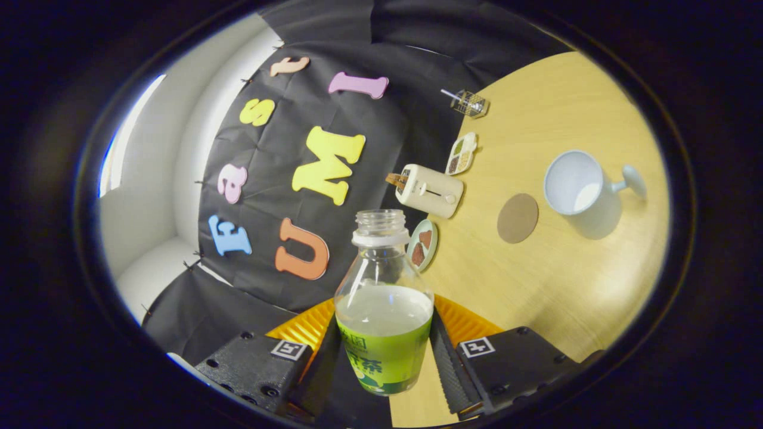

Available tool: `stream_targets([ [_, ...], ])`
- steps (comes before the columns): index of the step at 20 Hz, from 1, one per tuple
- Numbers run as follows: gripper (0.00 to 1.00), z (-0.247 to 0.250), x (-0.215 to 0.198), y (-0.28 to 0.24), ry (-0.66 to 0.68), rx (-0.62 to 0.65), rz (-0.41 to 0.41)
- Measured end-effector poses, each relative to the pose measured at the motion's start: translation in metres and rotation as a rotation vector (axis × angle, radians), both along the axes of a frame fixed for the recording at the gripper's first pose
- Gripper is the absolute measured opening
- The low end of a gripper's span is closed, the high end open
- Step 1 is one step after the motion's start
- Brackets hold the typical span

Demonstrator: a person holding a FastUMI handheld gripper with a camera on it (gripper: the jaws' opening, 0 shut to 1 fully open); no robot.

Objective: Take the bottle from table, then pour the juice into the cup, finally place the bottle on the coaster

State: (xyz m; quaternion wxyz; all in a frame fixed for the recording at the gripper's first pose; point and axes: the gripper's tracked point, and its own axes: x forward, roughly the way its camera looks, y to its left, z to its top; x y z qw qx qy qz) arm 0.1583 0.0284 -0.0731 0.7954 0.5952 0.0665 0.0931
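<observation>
I have the gripper (384, 351) clamped on the bottle (384, 310), one finger pressed against each side of its green-labelled lower body, so the bottle sits squarely between them with its uncapped neck pointing away from me. The whole rig is rolled hard to one side: the counter (554, 280) stands up as a slanted wooden plane on the right of the fingers, while the booth's wall fills the space to their left. The bottle is lifted off the counter, and the liquid inside it reaches about halfway up. Beyond the fingers and off to the right, the white cup (581, 190) sits on the counter with its mouth turned toward me and its handle on the far side. The round brown coaster (518, 218) lies just beside the cup, between it and the bottle's neck, apart from both. Farther ahead, along the counter's edge by the wall, I see a small plate (422, 244), a cream toaster (429, 189), a divided snack tray (461, 154) and a clear glass container (468, 102).
</observation>
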Motion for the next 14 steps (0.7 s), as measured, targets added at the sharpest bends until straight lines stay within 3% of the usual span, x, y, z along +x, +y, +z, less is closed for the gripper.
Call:
stream_targets([
  [5, 0.78, 0.001, 0.003, -0.013, -0.054, 0.196, 0.012],
  [14, 0.78, 0.002, 0.001, -0.036, -0.093, 0.432, -0.005],
])
